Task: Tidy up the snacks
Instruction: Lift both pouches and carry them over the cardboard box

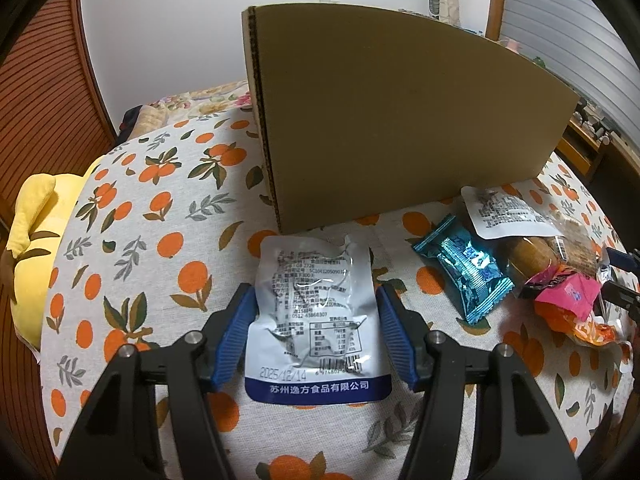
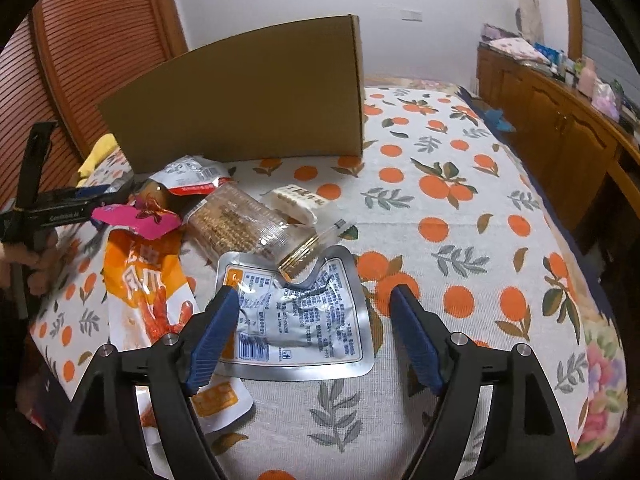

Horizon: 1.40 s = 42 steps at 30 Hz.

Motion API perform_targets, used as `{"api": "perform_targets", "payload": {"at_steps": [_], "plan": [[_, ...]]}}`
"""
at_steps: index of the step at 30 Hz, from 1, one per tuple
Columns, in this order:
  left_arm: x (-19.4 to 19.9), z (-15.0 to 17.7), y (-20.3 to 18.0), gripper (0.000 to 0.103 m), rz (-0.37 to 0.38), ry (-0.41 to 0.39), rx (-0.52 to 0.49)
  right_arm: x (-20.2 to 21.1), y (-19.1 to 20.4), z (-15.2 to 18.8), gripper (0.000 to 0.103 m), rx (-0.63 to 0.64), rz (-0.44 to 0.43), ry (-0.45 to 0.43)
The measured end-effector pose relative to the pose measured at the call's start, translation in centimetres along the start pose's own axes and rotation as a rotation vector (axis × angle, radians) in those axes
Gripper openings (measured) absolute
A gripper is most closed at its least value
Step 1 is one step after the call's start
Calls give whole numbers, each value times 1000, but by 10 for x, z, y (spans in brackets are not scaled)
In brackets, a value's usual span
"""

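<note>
While the box [image 1: 400,120] is standing on the bed [image 1: 168,208] with its plain side facing you, you are working on the pick-up step: none of the snacks in view are in it yet. Your left tool [image 1: 316,332] is straddling the white pouch [image 1: 316,316], which is lying flat just in front of the box; the blue pads [image 1: 236,336] are sitting at the pouch's two side edges, partly closed, but whether they are pressing on it cannot be told. Your right tool [image 2: 314,336] is standing wide open over the silver pouch [image 2: 300,320], at the near end of the pile by the bed's left edge, with only its left pad [image 2: 214,332] overlapping the foil. The next move, as I judge it, is calling for a firm pinch on the white pouch, then a lift over the box wall. Flat foil is likely to slip, so be catching an edge.
</note>
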State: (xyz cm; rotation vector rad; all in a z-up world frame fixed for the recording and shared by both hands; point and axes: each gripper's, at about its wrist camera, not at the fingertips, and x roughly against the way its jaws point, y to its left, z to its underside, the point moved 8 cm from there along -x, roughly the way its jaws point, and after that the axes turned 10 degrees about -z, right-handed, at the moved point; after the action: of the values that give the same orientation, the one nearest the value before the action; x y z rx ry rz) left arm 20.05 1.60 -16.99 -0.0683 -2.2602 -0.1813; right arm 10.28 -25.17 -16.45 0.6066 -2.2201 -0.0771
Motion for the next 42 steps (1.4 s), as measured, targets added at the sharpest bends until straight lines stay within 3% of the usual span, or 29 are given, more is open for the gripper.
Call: {"api": "perform_targets", "payload": {"at_steps": [3,5,9,22,42], "plan": [[0,0,-2,60,3,-1,-6,0,3,1,77,24,-11,8],[1,0,-2,60,4,-2,-6,0,7,2,66,35,-33,10],[2,0,-3,60,8,-4,-6,1,11,3,62,50,-35,16],[37,2,-9,60,66,-63,9,17,17,-6,62,55,-21,-27],[109,-50,-36,60,125,-231,-33,39,32,-54,62,115,-37,-110]]}}
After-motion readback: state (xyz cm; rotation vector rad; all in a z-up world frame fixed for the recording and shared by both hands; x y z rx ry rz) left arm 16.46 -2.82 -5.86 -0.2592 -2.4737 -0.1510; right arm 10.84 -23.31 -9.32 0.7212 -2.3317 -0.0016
